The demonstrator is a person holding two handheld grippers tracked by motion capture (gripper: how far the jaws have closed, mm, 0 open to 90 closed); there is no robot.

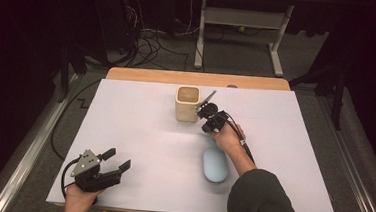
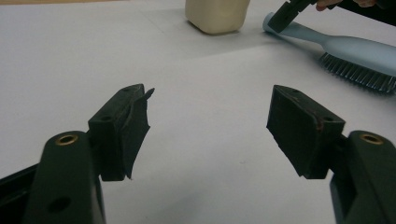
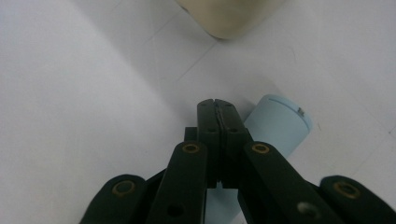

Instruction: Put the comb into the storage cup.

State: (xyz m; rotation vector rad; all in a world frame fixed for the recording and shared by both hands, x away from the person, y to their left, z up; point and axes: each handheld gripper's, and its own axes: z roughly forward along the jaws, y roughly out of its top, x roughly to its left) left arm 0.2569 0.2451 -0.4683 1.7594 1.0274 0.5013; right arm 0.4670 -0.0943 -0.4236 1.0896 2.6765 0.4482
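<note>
While your left gripper [image 1: 117, 162] rests at the near left corner of the white table sheet [image 1: 139, 132], its jaws stand well apart and empty, nothing between the pads [image 2: 299, 128]. It is well apart from everything else.

Next out: the pale blue plastic hairbrush [image 1: 215, 165] lies flat, bristles down going by the left gripper view [image 2: 355, 56], right of centre. Long axis runs near-to-far, broad head toward you, handle end [image 3: 279, 125] pointing away toward the cup. Your right forearm crosses just beside it.

Your right gripper [image 1: 207, 107] sits past the brush head, jaws pressed fully together with nothing in them. In the right gripper view the closed tips hang over the handle, with its round end showing just to their right; whether they touch it I cannot tell. So the right hand is by far the nearer one. Likely next: you'd need to part the jaws and straddle the handle across its width, since closed tips can't take it.

Farthest: the cream-coloured squarish cup with rounded corners [image 1: 187, 104] stands upright just beyond and left of the right gripper, close by. Its inside looks empty from the high view, though the bottom is dim.
</note>
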